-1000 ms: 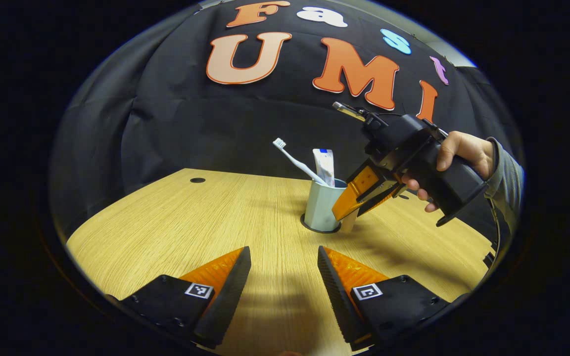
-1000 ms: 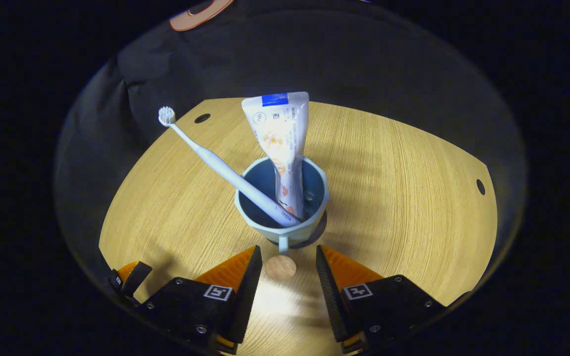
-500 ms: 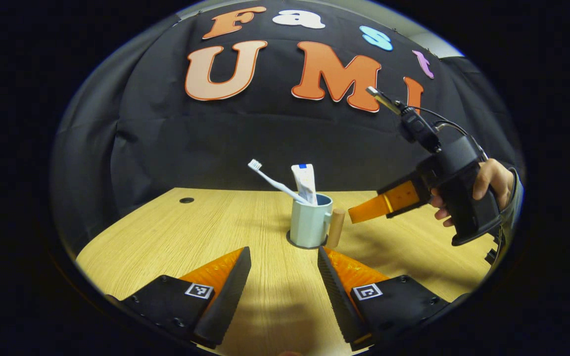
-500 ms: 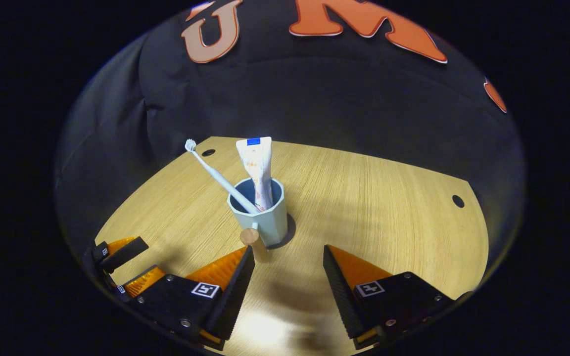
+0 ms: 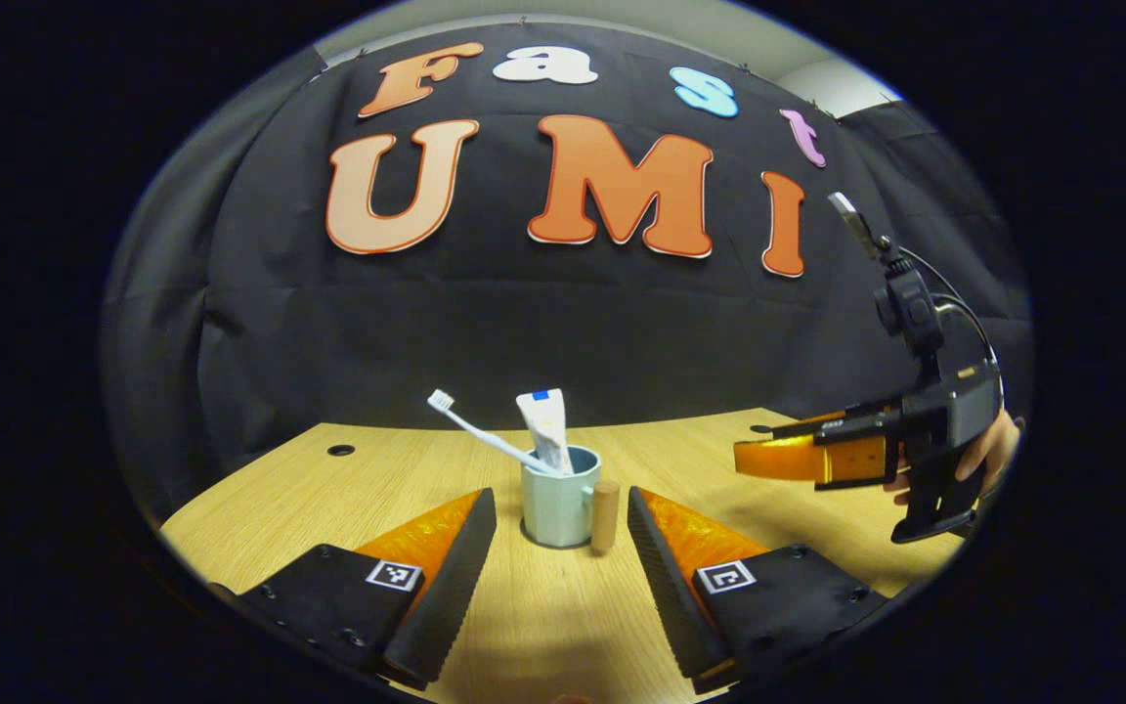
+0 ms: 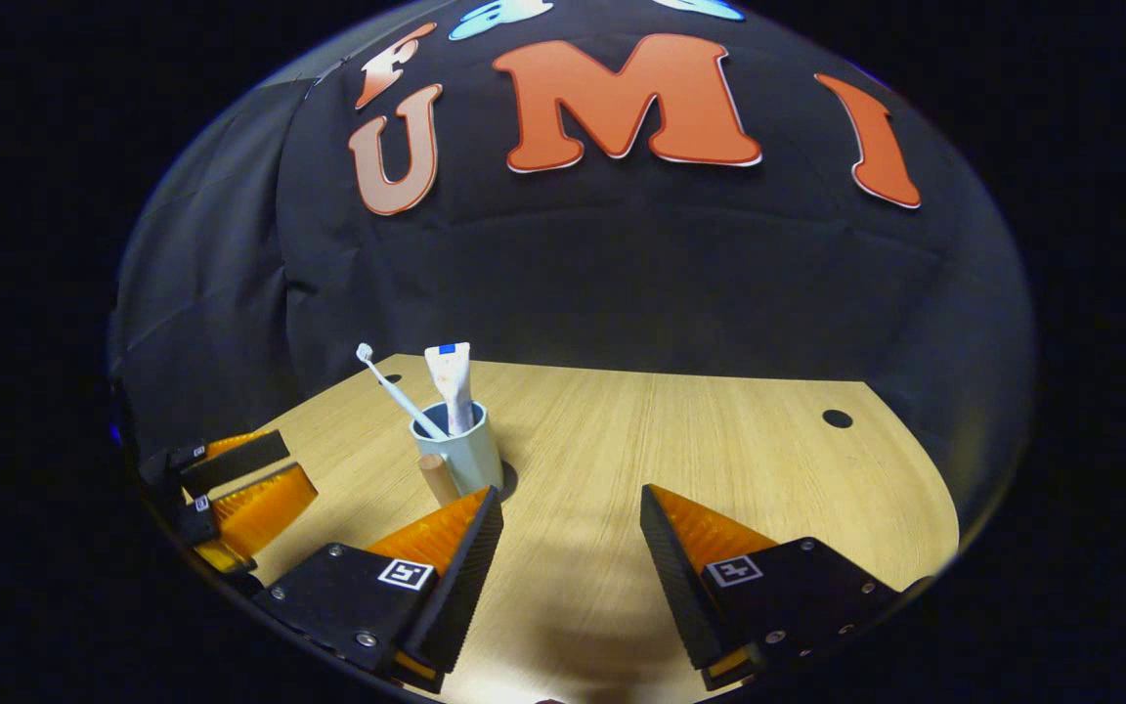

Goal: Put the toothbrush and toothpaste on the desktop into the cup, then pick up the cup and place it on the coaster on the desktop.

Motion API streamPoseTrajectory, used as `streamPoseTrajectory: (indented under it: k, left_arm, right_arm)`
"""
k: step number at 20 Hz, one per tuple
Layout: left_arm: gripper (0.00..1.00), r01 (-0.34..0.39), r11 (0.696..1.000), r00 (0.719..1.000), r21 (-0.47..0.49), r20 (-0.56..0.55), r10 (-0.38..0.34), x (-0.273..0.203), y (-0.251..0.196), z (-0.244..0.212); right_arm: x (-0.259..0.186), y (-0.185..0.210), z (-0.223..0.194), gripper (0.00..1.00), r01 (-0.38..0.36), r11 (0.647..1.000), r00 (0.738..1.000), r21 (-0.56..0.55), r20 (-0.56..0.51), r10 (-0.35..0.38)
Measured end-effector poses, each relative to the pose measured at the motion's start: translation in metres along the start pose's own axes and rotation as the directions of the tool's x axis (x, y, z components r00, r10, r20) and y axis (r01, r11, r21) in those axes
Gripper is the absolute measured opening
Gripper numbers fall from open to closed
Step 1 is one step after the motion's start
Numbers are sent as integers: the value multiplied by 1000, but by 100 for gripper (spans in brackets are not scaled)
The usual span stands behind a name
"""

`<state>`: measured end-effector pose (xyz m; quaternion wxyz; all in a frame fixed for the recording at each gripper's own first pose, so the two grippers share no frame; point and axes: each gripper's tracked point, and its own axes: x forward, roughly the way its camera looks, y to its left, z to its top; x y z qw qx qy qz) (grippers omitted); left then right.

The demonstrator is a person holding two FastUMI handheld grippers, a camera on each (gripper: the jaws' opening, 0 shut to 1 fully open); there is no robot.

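Recording booth: black cloth wall (image 5: pixel 485 313), bare wooden desktop (image 6: pixel 719 460).

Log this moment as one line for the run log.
cup: upright on coaster | toothbrush, toothpaste: in cup | left gripper: open, clear of cup | right gripper: open, clear of cup | desktop

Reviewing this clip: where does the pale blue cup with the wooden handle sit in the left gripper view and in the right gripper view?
Left gripper view: the pale blue cup with the wooden handle stands low at centre, between the orange fingers.
Right gripper view: left of centre, above the nearer finger.
Shared landmark: the white toothbrush leaning up-left out of it.
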<state>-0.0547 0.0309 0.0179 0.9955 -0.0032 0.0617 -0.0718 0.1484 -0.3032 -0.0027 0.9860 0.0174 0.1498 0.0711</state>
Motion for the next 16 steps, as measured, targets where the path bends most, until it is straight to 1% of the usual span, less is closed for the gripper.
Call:
streamPoseTrajectory:
  k: [3, 5, 7, 10, 11, 12, 15, 16]
  left_arm:
    - [87, 20, 1000, 999, 2, 38, -20, 4, -17, 13]
    - [87, 24, 1000, 998, -7, 66, -23, 4, -25, 22]
    - [87, 21, 1000, 995, -5, 93, -21, 3, -29, 31]
    - [87, 0, 1000, 993, 10, 122, -1, 0, -29, 39]
    - [89, -5, 1000, 991, 12, 132, 4, 0, -29, 42]
    - [87, -11, 1000, 990, 14, 144, 9, -2, -28, 45]
    - [89, -31, 999, 984, 16, 174, 28, -8, -24, 53]
    - [87, -30, 999, 984, 13, 176, 27, -9, -24, 53]
  right_arm:
    - [-23, -23, 11, 86, 54, 999, 993, 1, 110, -53]
    - [-35, -31, 19, 86, 75, 997, 979, -11, 191, -72]
    - [-47, -38, 26, 86, 104, 994, 964, -24, 250, -95]
    - [-59, -43, 30, 86, 140, 989, 945, -34, 302, -124]
    - [-61, -44, 32, 86, 150, 988, 939, -37, 319, -131]
    - [-64, -46, 33, 86, 162, 986, 932, -37, 334, -141]
    - [-69, -42, 34, 86, 163, 986, 920, -43, 367, -136]
    - [-71, -38, 33, 86, 150, 988, 922, -42, 366, -124]
